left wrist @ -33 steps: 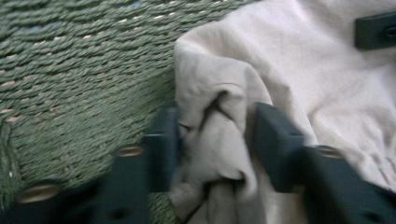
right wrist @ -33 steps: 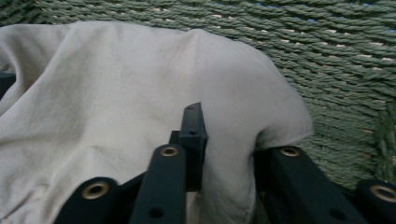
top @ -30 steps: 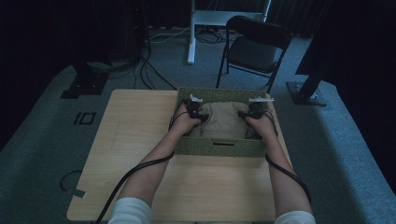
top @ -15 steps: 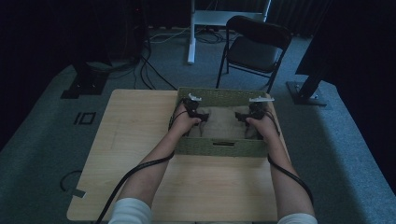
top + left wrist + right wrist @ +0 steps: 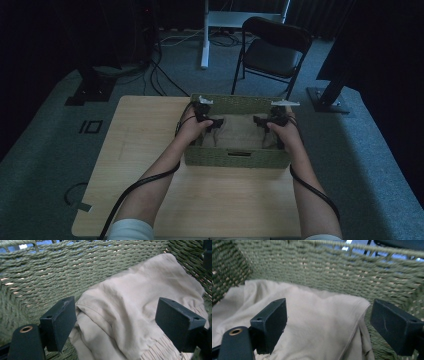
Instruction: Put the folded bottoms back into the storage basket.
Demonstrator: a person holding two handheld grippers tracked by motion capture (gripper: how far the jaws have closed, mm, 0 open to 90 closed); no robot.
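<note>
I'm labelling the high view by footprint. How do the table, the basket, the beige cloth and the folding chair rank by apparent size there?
1. Table: largest.
2. Basket and folding chair: look alike; the chair stands farther off, so unranked.
3. Beige cloth: smallest, lying inside the basket.

Both grippers lifted off the beige cloth (image 5: 240, 134) since a second ago. Left gripper (image 5: 216, 123) down on the cloth at the left end of the green woven basket (image 5: 235, 159) then, now raised clear of it, jaws just been opening, standing wide with nothing pinched; cloth lying loose below them in the left gripper view (image 5: 130, 315). Right gripper (image 5: 259, 120) likewise up from the right end, jaws just been opening, now apart above the cloth (image 5: 319, 322), no contact. Cloth released, now lying free in the basket bottom.
</note>
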